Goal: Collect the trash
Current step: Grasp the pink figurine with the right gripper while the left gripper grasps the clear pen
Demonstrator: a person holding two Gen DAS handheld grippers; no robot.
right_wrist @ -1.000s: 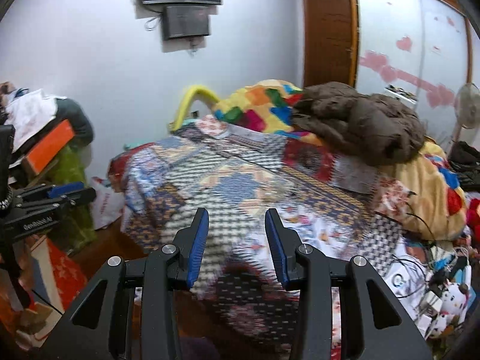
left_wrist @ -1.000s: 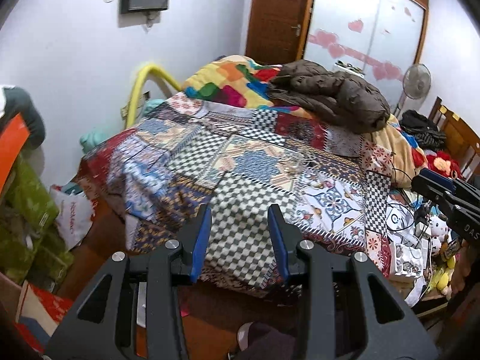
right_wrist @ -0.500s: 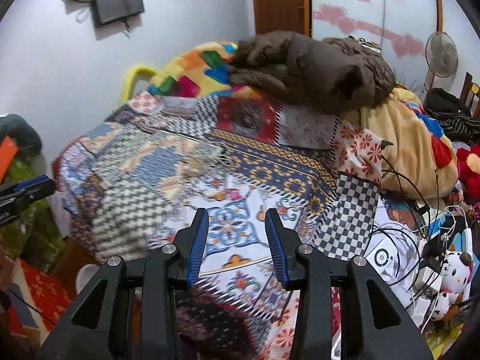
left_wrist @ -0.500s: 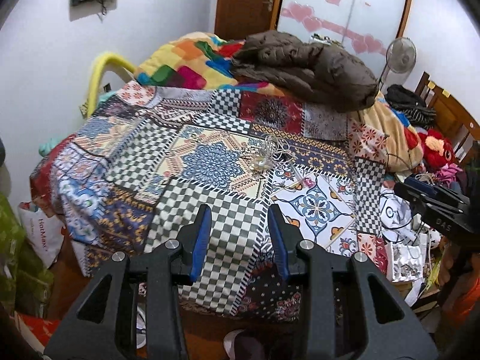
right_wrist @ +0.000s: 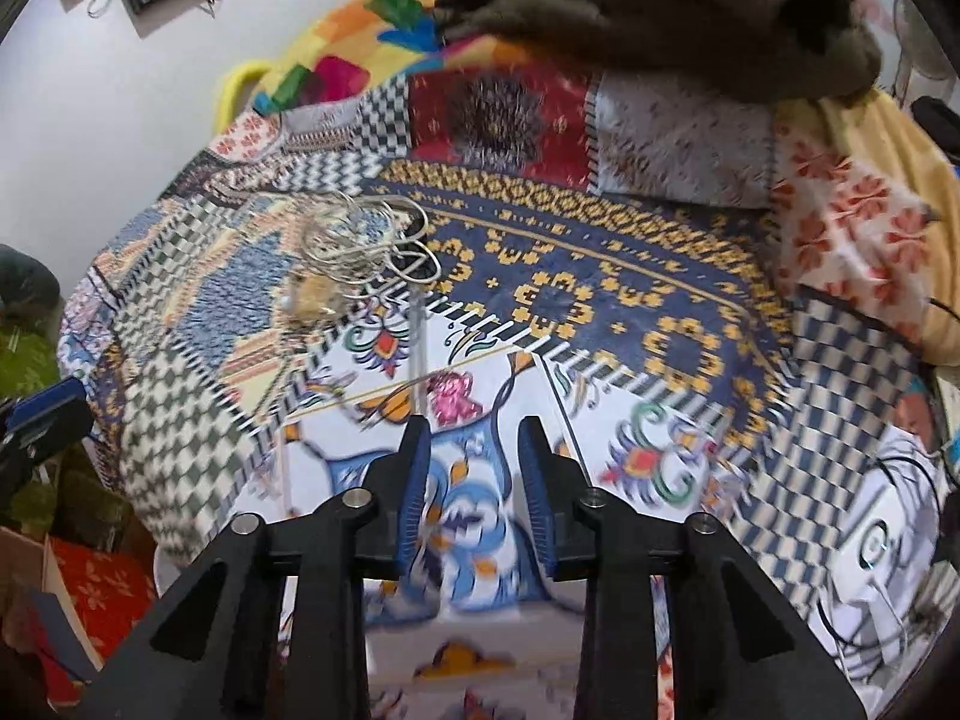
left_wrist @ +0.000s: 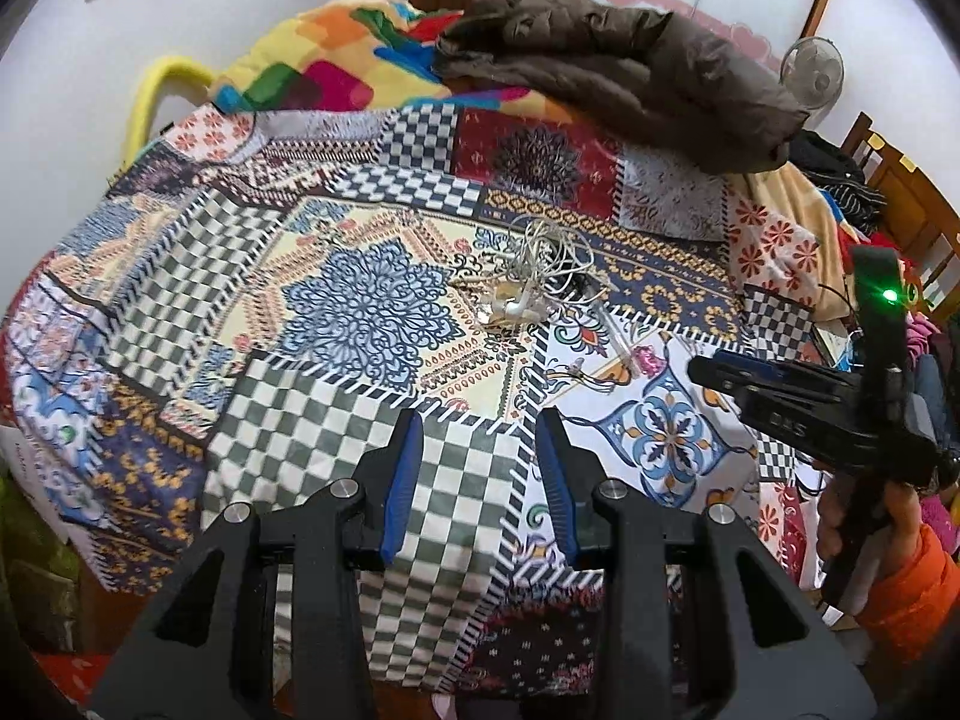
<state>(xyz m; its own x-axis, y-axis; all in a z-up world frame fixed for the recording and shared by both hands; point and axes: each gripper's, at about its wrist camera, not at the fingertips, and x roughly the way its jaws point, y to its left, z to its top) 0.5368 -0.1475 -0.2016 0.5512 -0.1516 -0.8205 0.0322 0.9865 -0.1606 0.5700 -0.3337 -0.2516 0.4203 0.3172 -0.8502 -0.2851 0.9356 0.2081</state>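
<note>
While both jaws gape, grippers point(left_wrist: 477, 420) point(right_wrist: 471, 429) hover over quilt point(left_wrist: 372, 312).

Blk tongs point(left_wrist: 478, 420), blue pads point(left_wrist: 401, 474), orange sleeve point(left_wrist: 912, 594)

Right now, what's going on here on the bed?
A person holds a two-finger gripper in each hand over a bed covered by a patchwork quilt. The left gripper and the right gripper are both open and empty, above the quilt's near edge. Ahead of them, mid-quilt, lies a tangle of white cable with a small clear wrapper beside it, untouched. A brown jacket is heaped at the far end.
</note>
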